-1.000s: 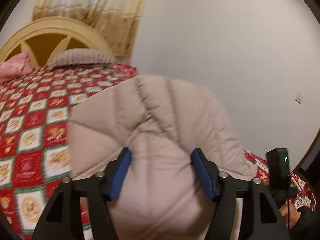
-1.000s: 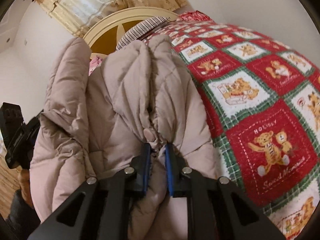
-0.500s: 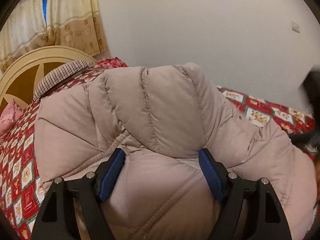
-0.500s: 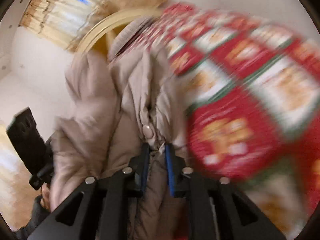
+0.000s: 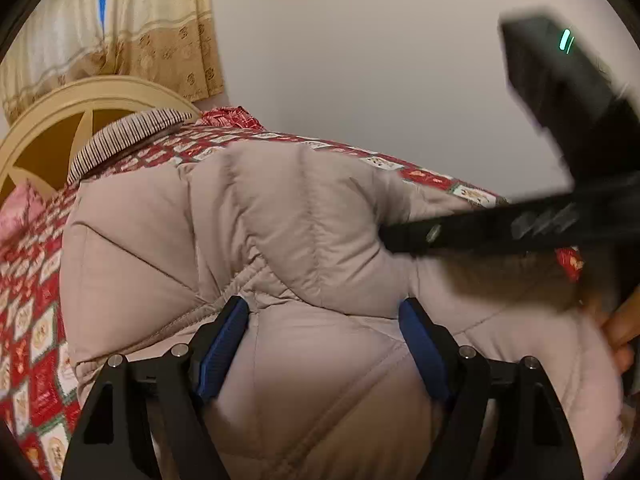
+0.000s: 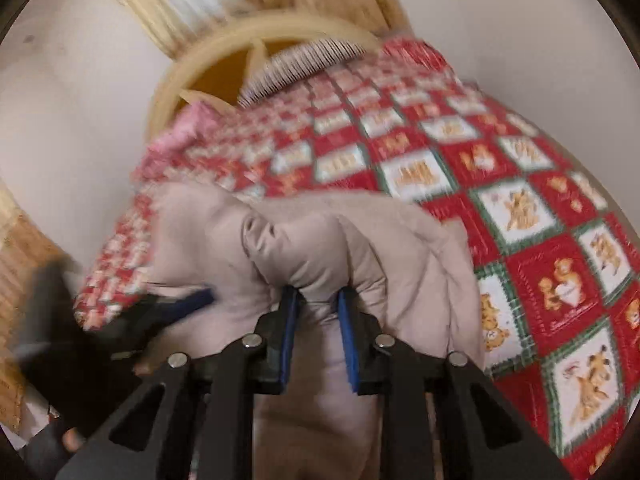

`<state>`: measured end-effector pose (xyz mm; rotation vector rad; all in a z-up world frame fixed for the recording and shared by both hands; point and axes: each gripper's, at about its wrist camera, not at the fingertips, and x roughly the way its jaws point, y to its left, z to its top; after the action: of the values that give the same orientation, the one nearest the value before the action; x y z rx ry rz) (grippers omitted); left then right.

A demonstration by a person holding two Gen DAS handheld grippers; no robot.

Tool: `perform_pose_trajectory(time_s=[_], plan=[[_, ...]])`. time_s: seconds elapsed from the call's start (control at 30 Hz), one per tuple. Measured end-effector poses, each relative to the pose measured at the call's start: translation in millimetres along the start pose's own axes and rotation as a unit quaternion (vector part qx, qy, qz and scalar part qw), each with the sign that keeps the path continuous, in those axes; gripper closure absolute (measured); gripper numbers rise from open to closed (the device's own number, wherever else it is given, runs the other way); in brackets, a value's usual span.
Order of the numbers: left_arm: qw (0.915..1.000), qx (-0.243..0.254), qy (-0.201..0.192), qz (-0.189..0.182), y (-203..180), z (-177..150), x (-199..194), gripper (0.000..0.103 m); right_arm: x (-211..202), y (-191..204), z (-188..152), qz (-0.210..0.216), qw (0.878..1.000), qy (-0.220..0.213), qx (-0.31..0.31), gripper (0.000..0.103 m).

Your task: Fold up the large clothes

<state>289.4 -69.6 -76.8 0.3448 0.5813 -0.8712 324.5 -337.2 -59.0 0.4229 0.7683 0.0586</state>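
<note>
A beige quilted puffer jacket [image 5: 280, 232] lies bunched on the bed and fills the lower part of both views [image 6: 360, 240]. My left gripper [image 5: 324, 316] has its jaws wide apart with a thick fold of the jacket bulging between the blue pads. My right gripper [image 6: 318, 304] is shut on a narrow fold of the jacket. The right gripper also shows, blurred, crossing the right of the left wrist view [image 5: 520, 228]. The left gripper shows as a dark blur at the lower left of the right wrist view [image 6: 160, 312].
The bed carries a red, green and white teddy-bear quilt [image 6: 540, 240]. A cream headboard [image 5: 80, 100], a striped pillow [image 5: 128, 136] and a pink pillow [image 5: 20, 212] stand at the far end. Curtains [image 5: 152, 28] hang behind. A plain wall [image 5: 360, 60] runs alongside.
My right gripper has swung across with its fold of jacket, now lower over the bed. It has come into the left wrist view. My left gripper has stayed wide around the jacket.
</note>
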Motion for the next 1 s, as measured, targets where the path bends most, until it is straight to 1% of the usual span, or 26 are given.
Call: perform_pose_trajectory(time_s=[0.03, 0.13, 0.27, 0.33, 0.4, 0.47, 0.63, 0.67, 0.73, 0.77, 0.83, 0.87, 0.9, 0.93, 0.97, 1.0], plan=[[0.9999, -0.010, -0.001, -0.005, 4.3, 0.3, 1.7, 0.025, 5.6, -3.5, -2.5, 0.002, 1.000, -0.002, 0.006, 0.082], [0.9996, -0.027, -0.002, -0.011, 12.8, 1.4, 6.6, 0.025, 18.9, -8.3, -5.5, 0.002, 1.000, -0.006, 0.009, 0.082], [0.9983, -0.056, -0.003, -0.017, 25.1, 1.2, 12.3, 0.025, 36.9, -0.5, 0.8, -0.003, 1.000, 0.009, 0.006, 0.082], [0.9977, -0.066, -0.004, -0.017, 29.4, 1.3, 15.6, 0.025, 42.3, -1.1, 3.4, 0.001, 1.000, 0.013, 0.006, 0.082], [0.9969, -0.076, -0.009, -0.022, 33.1, 0.4, 18.2, 0.025, 46.2, -6.4, 1.4, 0.013, 1.000, 0.008, 0.013, 0.082], [0.9961, -0.083, -0.009, -0.029, 35.5, -0.4, 20.7, 0.025, 47.4, -7.3, -2.0, 0.016, 1.000, -0.001, 0.020, 0.083], [0.9974, -0.070, 0.005, -0.015, 28.2, 4.0, 20.5, 0.024, 47.7, 4.6, -4.2, -0.022, 1.000, -0.004, -0.001, 0.083], [0.9975, -0.068, 0.009, -0.018, 28.2, 5.3, 18.5, 0.024, 46.2, 6.2, -5.5, -0.026, 1.000, -0.006, -0.004, 0.083], [0.9970, -0.065, 0.017, -0.038, 32.3, 11.1, 6.0, 0.024, 43.6, 6.8, -7.8, -0.030, 1.000, -0.009, -0.006, 0.083], [0.9969, -0.065, 0.012, -0.042, 36.5, 14.2, -2.4, 0.024, 43.2, 5.9, -8.2, -0.030, 0.999, -0.011, -0.005, 0.083], [0.9977, -0.066, -0.017, -0.004, 50.3, 24.3, -22.8, 0.024, 43.0, 4.7, -8.4, -0.029, 0.999, -0.015, -0.003, 0.083], [0.9966, -0.073, -0.034, 0.016, 59.8, 29.7, -30.5, 0.024, 42.8, 3.5, -8.5, -0.025, 1.000, -0.016, -0.001, 0.083], [0.9940, -0.091, -0.050, 0.036, 74.7, 37.1, -35.3, 0.024, 42.8, 2.6, -8.5, -0.022, 1.000, -0.017, 0.002, 0.083], [0.9917, -0.107, -0.052, 0.049, 86.3, 41.7, -33.9, 0.024, 42.4, 1.4, -8.5, -0.019, 1.000, -0.018, 0.004, 0.083], [0.9891, -0.126, -0.043, 0.062, 99.2, 45.5, -26.7, 0.023, 42.0, 0.7, -8.6, -0.017, 1.000, -0.020, 0.005, 0.083], [0.9854, -0.150, -0.017, 0.079, 115.8, 48.0, -10.0, 0.023, 42.0, 1.7, -8.7, -0.017, 1.000, -0.020, 0.006, 0.083]])
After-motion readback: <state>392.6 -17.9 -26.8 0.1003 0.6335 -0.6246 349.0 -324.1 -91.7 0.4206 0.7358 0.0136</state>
